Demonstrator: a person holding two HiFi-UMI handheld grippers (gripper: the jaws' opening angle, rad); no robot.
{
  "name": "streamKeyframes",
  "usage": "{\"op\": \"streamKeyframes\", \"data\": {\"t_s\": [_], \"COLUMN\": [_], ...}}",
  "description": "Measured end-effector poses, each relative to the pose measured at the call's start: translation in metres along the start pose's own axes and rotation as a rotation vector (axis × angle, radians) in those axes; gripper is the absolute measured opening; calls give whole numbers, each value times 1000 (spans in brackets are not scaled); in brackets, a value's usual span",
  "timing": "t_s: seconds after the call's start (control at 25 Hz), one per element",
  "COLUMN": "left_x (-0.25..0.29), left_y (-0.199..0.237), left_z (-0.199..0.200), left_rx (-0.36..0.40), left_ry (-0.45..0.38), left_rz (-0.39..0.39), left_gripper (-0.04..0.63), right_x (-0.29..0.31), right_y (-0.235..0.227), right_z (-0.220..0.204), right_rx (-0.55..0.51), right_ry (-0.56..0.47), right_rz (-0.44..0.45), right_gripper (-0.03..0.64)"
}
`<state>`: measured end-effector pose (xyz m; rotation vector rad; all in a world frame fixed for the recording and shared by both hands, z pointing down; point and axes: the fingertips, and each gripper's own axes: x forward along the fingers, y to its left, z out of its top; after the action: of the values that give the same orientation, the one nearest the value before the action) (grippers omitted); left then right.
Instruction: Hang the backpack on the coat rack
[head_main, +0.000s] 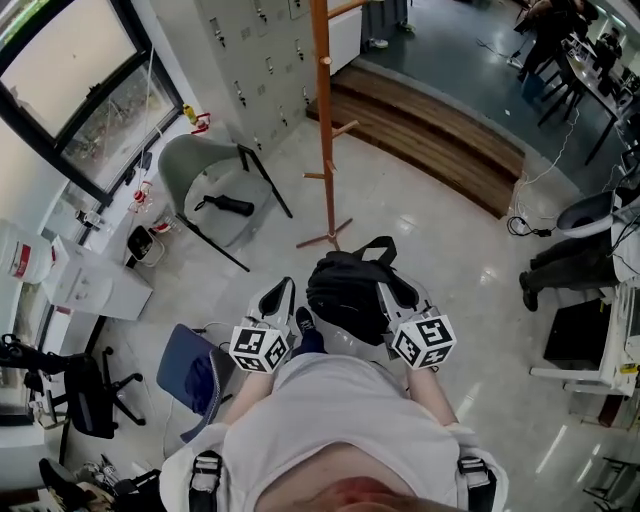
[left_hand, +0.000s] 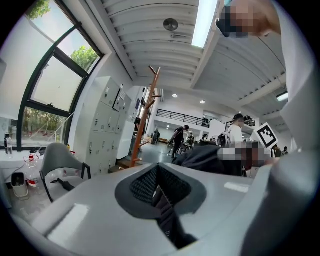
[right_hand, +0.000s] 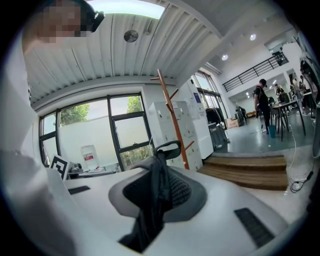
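Here, glossy pale floor meets wooden steps beyond the coat rack.

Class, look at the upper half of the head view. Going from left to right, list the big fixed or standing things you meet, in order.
window → grey chair → coat rack → wooden steps

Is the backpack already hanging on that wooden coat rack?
No, the backpack is held between the left gripper and the right gripper, short of the coat rack standing ahead.
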<state>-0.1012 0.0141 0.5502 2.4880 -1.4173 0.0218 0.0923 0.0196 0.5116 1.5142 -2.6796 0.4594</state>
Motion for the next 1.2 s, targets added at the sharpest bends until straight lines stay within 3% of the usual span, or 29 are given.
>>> {"op": "streamKeyframes", "data": {"t_s": [0.56, 0.8, 1.2], "left_x": [123, 156, 170], "left_y": [137, 155, 136], "left_z": [58, 65, 65], "left_rx": [27, 30, -29], "left_ry": [18, 24, 4], "left_rz": [-111, -144, -62], "left_gripper": [11, 11, 11], "right_x": [145, 171, 177], "right_y": [-28, -38, -54], "right_z": [46, 60, 77], "right_rx": [-13, -35, -106], "right_ry": [-42, -35, 2], "right_rz": [-125, -140, -14], "right_gripper": [60, 60, 60]}}
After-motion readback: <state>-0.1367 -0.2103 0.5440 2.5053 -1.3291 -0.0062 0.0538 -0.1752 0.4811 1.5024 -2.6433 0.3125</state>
